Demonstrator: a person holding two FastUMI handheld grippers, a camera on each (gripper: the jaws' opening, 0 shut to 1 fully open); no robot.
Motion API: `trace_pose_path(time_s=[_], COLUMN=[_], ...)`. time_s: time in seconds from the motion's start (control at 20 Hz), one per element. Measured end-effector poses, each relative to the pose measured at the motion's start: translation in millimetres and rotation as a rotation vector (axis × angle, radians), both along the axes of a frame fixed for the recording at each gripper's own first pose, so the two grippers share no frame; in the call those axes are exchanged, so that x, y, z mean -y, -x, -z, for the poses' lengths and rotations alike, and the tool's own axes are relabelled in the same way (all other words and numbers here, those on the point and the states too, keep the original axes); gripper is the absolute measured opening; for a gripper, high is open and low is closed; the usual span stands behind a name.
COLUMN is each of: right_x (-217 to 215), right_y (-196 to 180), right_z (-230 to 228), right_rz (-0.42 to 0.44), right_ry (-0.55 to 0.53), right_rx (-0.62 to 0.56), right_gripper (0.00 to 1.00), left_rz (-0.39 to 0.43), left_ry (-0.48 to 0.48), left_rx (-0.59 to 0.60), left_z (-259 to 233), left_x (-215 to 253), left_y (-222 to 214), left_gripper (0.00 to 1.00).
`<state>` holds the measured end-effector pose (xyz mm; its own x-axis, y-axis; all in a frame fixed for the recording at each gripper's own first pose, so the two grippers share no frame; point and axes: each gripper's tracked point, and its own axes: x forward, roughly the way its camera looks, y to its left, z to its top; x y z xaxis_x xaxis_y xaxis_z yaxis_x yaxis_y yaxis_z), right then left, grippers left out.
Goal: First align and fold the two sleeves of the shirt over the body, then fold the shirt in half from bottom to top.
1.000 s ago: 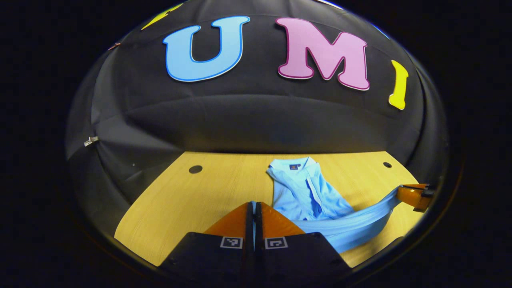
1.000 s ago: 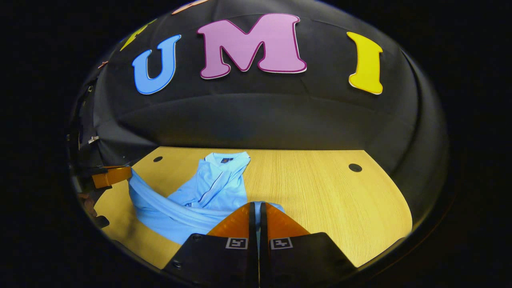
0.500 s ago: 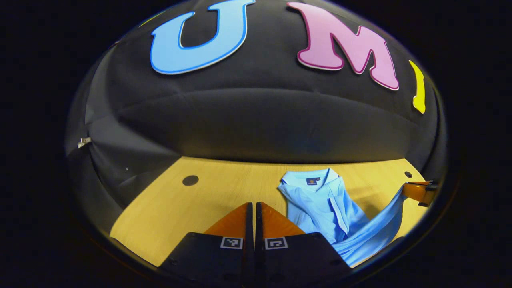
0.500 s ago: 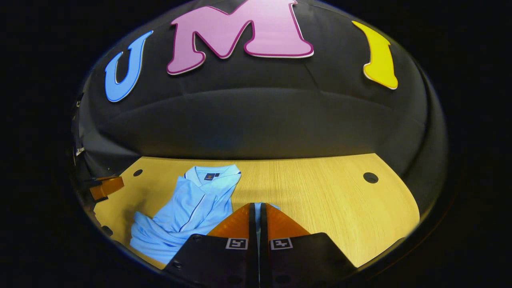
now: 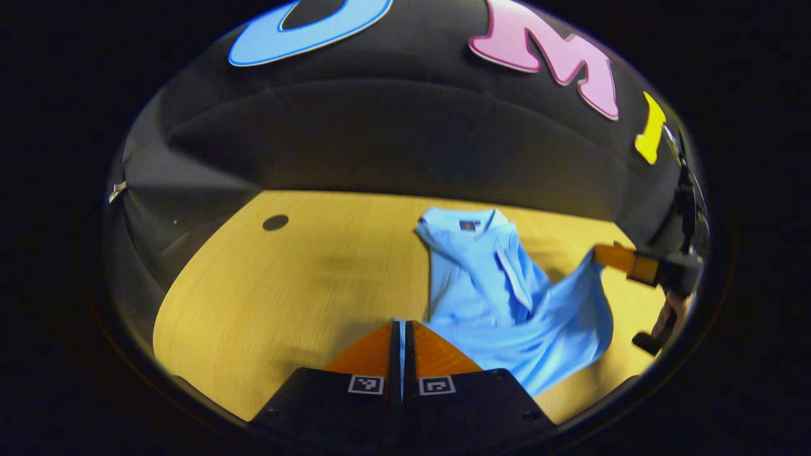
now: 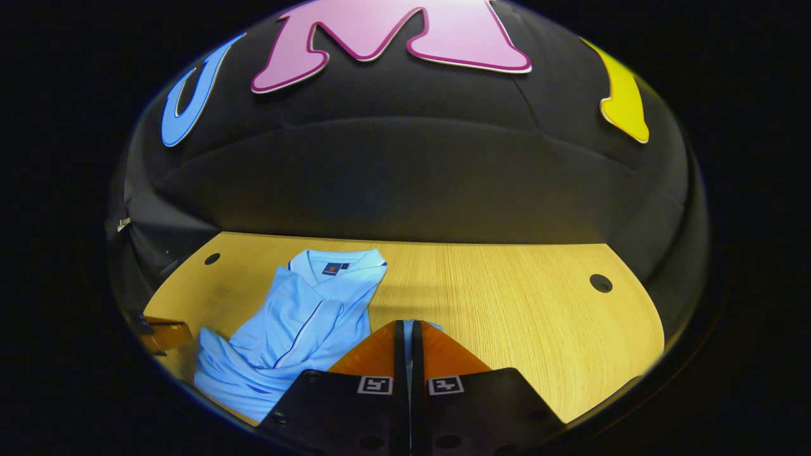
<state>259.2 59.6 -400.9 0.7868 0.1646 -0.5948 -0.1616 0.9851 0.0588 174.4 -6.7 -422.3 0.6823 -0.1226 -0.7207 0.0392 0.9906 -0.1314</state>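
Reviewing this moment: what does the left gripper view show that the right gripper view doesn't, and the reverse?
Left gripper view: the right claw seen from the side, pinching a raised corner of the light blue collared polo shirt. Right gripper view: the left claw at the image edge, plus a wide bare stretch of yellow wooden table right of the shirt. Both: the shirt's collar end lying on the table, and each view's own claw shut on blue fabric.

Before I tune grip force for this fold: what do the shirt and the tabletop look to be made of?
The shirt looks like a soft, matte light-blue knit, probably cotton or a blend: it drapes and sags in loose folds between the left gripper and the right gripper. The table looks like pale wood-grain laminate or veneer, smooth with a faint sheen: fine straight grain lines, round dark holes.
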Motion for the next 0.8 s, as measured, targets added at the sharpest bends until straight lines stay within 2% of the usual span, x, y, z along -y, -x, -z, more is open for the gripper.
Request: trace_pose_path(time_s=[0.05,0.15,0.25,0.3,0.45,0.55,0.6,0.8], right_x=[-1.7,-2.3,-1.9,-2.1,-2.6,-2.7,-3.1,-1.4], right_y=[1.3,3.2,6.2,6.9,9.6,10.7,9.8,2.7], right_z=[-0.6,-1.2,0.4,1.5,2.9,1.7,0.1,-2.5], right_rz=[-0.006,-0.003,0.004,0.004,-0.001,0.001,0.004,0.026], right_ry=[0.001,-0.001,-0.002,-0.002,0.002,-0.002,-0.005,-0.025], right_rx=[0.0,0.002,-0.003,-0.006,-0.008,-0.006,-0.002,0.012], right_gripper=[0.06,0.06,0.06,0.06,0.06,0.06,0.06,0.06], left_rz=[0.007,0.018,0.027,0.031,0.032,-0.035,-0.04,-0.065], left_ry=[0.005,-0.001,-0.012,-0.009,0.023,-0.012,0.011,0.033], left_rx=[-0.03,-0.083,-0.12,-0.101,-0.088,-0.064,-0.064,-0.004], left_z=[10.7,26.0,38.8,40.7,39.2,39.3,35.4,17.3], left_x=[1.1,3.3,5.6,7.9,12.4,-4.5,0.0,-2.8], left_y=[2.8,1.9,0.8,-6.3,-18.7,-27.9,-28.9,-49.7], left_gripper=[0.06,0.17,0.4,0.52,0.54,0.22,0.06,0.06])
